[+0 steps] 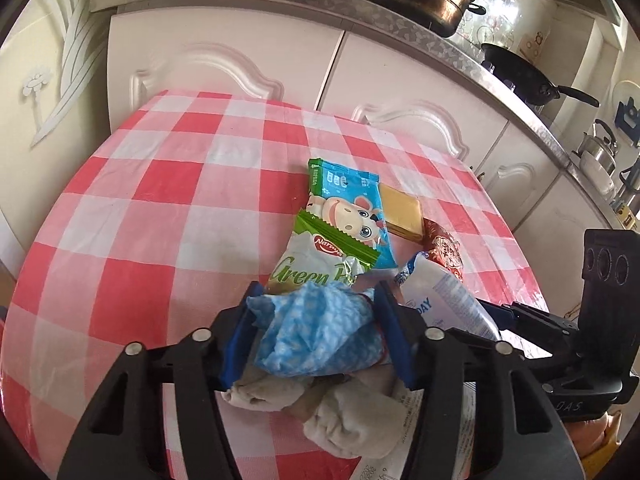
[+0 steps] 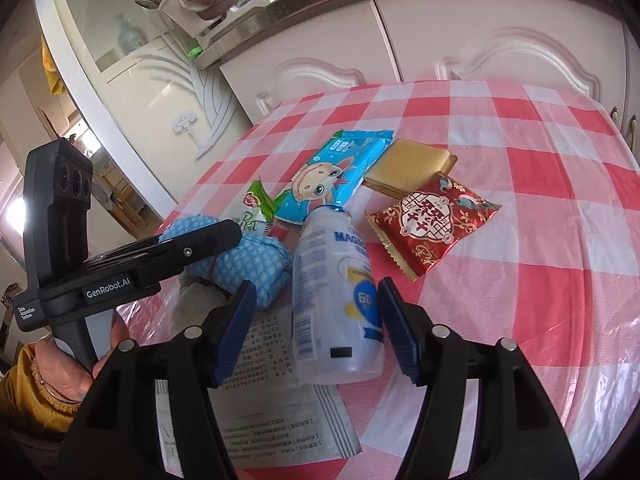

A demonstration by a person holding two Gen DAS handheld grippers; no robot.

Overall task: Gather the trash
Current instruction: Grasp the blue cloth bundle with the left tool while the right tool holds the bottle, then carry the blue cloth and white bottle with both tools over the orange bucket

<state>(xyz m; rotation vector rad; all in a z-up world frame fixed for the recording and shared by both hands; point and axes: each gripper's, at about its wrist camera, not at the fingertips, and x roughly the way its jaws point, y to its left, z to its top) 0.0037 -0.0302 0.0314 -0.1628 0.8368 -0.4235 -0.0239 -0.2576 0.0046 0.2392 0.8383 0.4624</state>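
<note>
Right gripper [image 2: 316, 320] straddles the toppled white bottle [image 2: 336, 300], contents unseen.

surface [image 2: 540, 152]: red-and-white checked cloth | on it: blue cartoon wrapper [image 2: 332, 176], green pea wrapper [image 1: 316, 260], tan packet [image 2: 408, 168], red foil packet [image 2: 432, 224], white bottle [image 2: 336, 300] lying flat, printed sachet [image 2: 276, 412], blue-patterned crumpled wrapper [image 1: 316, 332], grey crumpled tissue [image 1: 348, 420]

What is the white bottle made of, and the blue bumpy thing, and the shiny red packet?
The white bottle looks like cloudy, smooth plastic; light shows through it. The blue bumpy thing looks like soft cloth or thin paper, since it crumples in folds. The shiny red packet looks like glossy foil-lined plastic, with bright glints and a zigzag sealed edge.
</note>
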